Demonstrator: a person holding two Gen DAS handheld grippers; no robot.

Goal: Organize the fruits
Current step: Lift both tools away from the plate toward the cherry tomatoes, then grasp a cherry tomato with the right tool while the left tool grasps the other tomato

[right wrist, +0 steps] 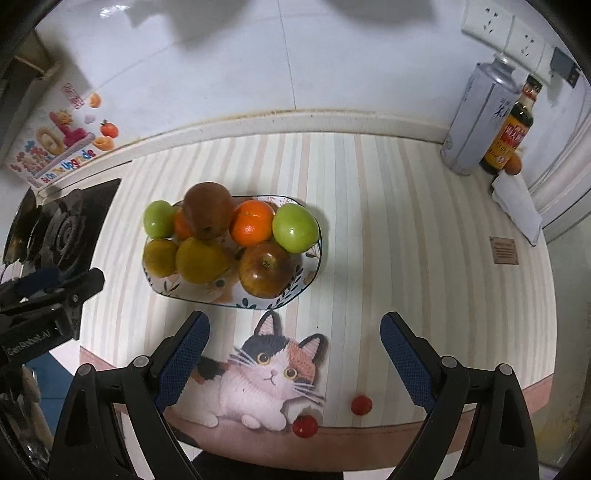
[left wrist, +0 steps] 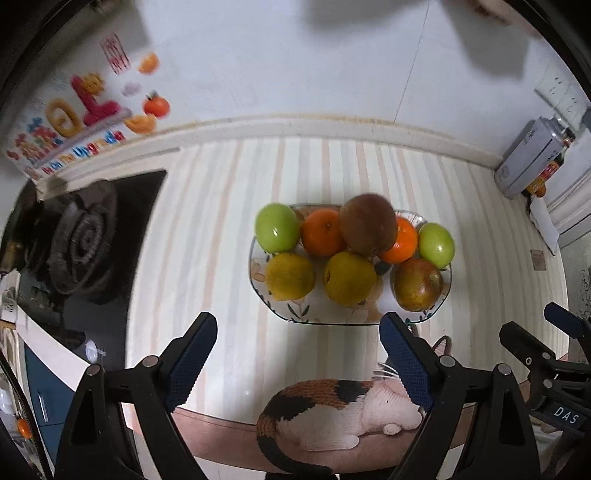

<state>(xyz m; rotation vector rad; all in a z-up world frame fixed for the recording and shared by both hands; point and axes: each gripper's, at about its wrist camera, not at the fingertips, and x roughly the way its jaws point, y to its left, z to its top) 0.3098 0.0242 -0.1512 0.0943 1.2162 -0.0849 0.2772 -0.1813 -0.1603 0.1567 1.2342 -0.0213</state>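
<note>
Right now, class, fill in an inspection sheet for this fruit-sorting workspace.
Surface: striped mat with a cat print.
Job's things: plate piled with green apples, oranges, yellow fruit and a brown fruit; two cherry tomatoes loose on the mat.
Clutter: soy sauce bottle, metal tin.
Grippers: left gripper and right gripper both open, empty.
Cables: nothing seen.
Surroundings: gas burner, wall sockets.

Fruit plate full; two red fruits, perhaps tomatoes, outside.
</note>
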